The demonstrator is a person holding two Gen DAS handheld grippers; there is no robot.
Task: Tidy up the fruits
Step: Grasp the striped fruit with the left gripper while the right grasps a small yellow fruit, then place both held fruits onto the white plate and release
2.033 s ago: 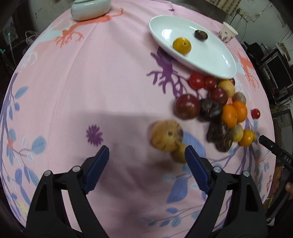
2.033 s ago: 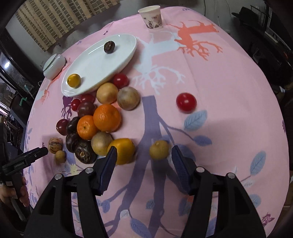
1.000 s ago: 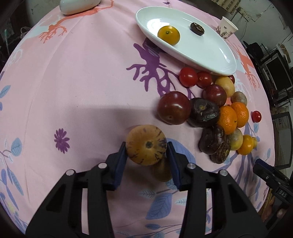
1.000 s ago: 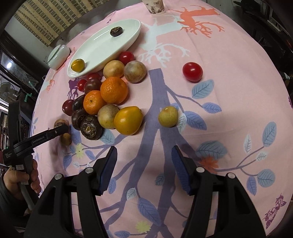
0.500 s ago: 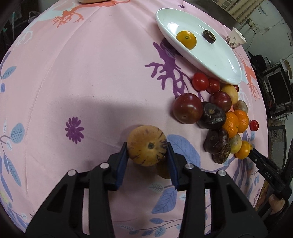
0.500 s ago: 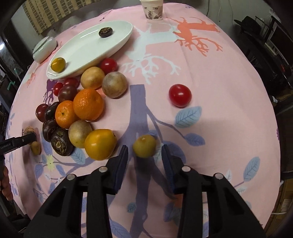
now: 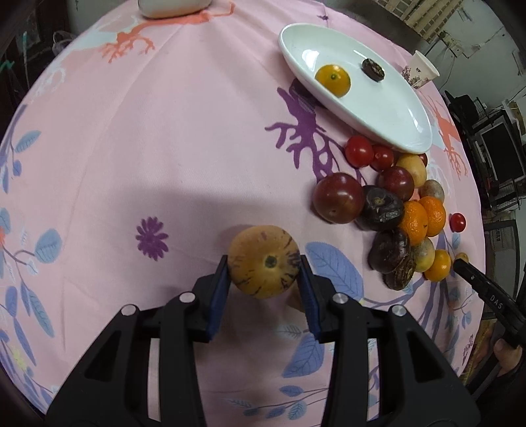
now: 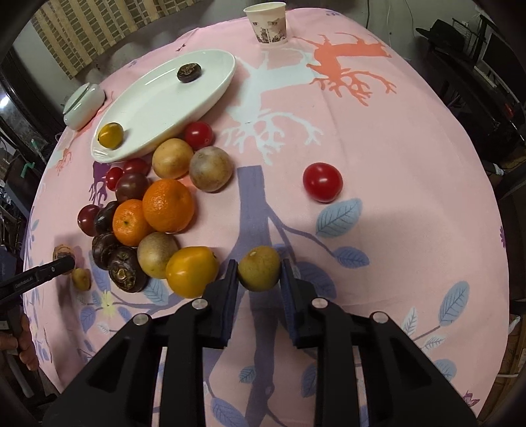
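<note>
Even indoor light, soft overhead shadows on the tablecloth (image 7: 197, 138), heavy fisheye bending, dark vignetted corners.

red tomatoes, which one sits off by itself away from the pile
The large red tomato alone on the bare pink cloth, right of the pile. The other red ones crowd against the white plate and neighbouring fruit.

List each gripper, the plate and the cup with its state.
Left gripper: shut on striped melon.
Right gripper: shut on small yellow-brown fruit.
Plate: holds a yellow tomato and a dark fruit.
Cup: upright.
</note>
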